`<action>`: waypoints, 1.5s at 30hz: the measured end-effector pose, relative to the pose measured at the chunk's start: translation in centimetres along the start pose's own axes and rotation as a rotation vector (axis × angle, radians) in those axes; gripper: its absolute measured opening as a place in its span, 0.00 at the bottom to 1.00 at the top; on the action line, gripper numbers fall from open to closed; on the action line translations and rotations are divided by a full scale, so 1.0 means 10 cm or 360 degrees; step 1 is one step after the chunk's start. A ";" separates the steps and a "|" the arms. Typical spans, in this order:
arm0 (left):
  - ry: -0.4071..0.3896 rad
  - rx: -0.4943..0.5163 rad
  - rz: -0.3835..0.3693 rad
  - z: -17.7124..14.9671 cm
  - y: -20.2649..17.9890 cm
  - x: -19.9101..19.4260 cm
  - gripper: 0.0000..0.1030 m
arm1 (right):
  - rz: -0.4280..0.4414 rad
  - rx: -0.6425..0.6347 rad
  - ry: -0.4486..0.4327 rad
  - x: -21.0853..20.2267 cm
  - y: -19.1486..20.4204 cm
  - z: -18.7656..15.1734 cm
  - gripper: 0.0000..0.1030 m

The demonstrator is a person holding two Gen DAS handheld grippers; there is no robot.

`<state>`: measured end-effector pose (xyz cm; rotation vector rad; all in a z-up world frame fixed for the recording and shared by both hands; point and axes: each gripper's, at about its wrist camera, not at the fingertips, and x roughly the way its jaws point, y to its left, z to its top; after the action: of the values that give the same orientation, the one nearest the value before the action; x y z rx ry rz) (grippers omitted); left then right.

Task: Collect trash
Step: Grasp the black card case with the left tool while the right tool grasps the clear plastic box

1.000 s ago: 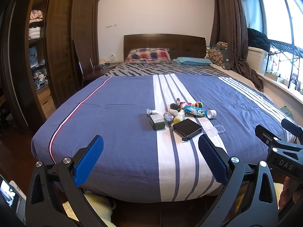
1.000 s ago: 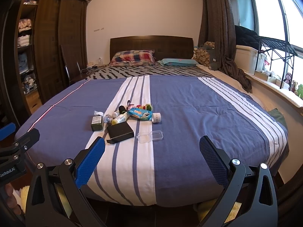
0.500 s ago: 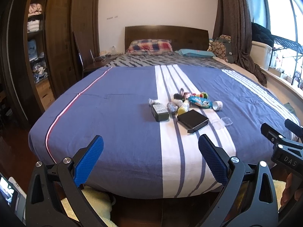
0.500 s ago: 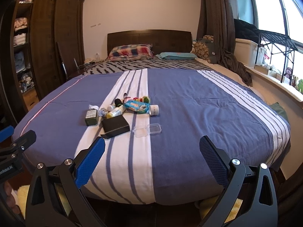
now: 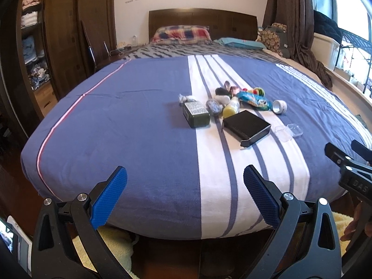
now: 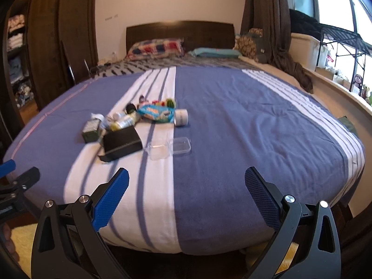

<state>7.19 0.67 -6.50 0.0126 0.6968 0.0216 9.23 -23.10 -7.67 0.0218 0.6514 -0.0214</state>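
A cluster of trash lies on the striped blue bed (image 5: 130,121): a black box (image 5: 246,125), a green box (image 5: 196,114), a yellow bottle (image 5: 231,109), a blue snack wrapper (image 5: 254,100), a white tape roll (image 5: 279,106) and a clear plastic case (image 5: 288,131). The same pile shows in the right wrist view, with the black box (image 6: 122,144), the wrapper (image 6: 155,114) and the clear case (image 6: 169,148). My left gripper (image 5: 184,195) is open and empty at the bed's foot. My right gripper (image 6: 186,196) is open and empty, also short of the pile.
A dark wardrobe (image 5: 58,34) stands to the left, with a chair (image 5: 93,53) beside it. Pillows (image 5: 181,33) and the headboard are at the far end. A curtain (image 5: 295,18) and window ledge run along the right. A yellow rug (image 5: 104,246) lies below the bed's foot.
Both grippers have moved forward toward the bed and tilted down a little, so the trash pile looks larger and nearer. Both stay open.
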 end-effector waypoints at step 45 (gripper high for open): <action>0.0345 -0.0095 -0.0216 0.64 -1.07 1.55 0.92 | 0.0012 0.0088 0.0141 0.96 -0.66 0.27 0.76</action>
<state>23.35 -9.66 -11.78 -0.0954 0.9123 -0.0875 18.36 -29.94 -11.44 0.0792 0.7390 -0.0312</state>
